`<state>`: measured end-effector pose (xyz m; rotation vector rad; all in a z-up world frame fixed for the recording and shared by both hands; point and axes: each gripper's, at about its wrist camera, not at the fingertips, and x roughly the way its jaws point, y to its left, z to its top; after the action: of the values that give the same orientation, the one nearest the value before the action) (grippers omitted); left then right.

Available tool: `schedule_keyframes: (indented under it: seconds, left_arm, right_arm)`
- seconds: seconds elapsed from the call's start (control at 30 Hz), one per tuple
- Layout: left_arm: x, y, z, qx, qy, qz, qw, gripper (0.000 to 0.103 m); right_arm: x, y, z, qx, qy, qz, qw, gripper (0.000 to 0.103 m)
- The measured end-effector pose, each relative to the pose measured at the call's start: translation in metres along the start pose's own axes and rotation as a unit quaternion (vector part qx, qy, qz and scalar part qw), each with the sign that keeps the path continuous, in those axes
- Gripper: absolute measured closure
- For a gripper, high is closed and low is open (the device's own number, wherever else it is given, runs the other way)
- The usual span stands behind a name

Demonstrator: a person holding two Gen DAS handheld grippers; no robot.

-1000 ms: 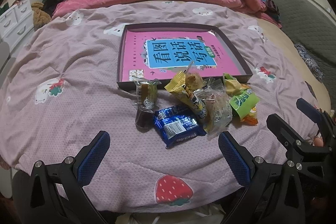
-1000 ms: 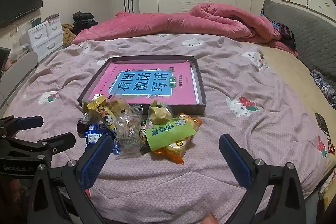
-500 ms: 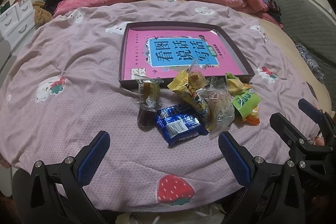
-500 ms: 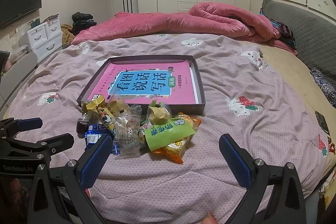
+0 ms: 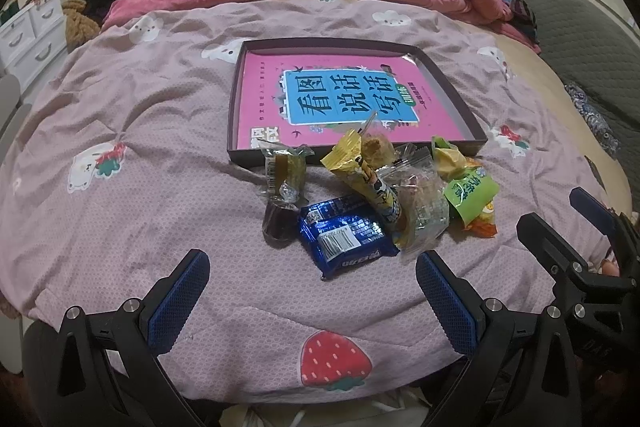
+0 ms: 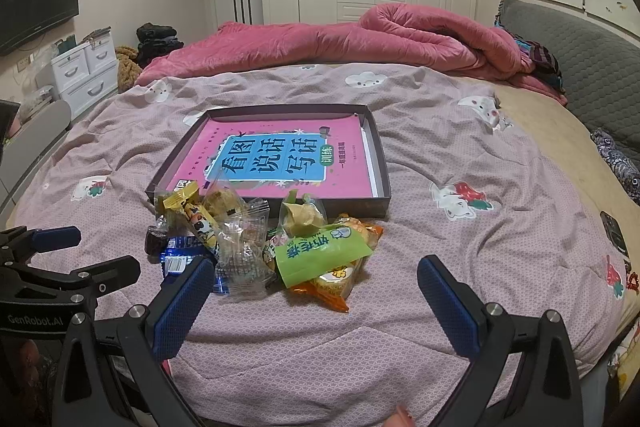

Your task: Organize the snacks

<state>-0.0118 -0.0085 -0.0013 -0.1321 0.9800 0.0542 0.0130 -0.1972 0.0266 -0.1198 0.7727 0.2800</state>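
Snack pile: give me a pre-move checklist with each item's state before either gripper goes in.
1. Left gripper open and empty: ok.
2. Right gripper open and empty: ok.
3. Box open, within view ahead: ok; a pink book covers its floor, no snacks in it.
4. Snacks separated for a clean pick: not ok; the yellow stick, clear packet and green packet overlap.
5. Blue packet reachable by the left gripper: ok; it lies nearest, its top uncovered.
6. Grippers clear of each other: ok; they sit side by side, apart.
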Motion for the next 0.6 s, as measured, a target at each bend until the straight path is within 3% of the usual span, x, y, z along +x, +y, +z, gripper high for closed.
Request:
schedule_keyframes:
  seconds: [0.6]
  left_arm:
    - [0.0027, -0.0012, -0.001, 0.003, 0.005, 0.0, 1.0, 0.0]
  right_arm:
    - [-0.0004, -0.0024, 0.0001, 0.002, 0.001, -0.001, 1.0, 0.001]
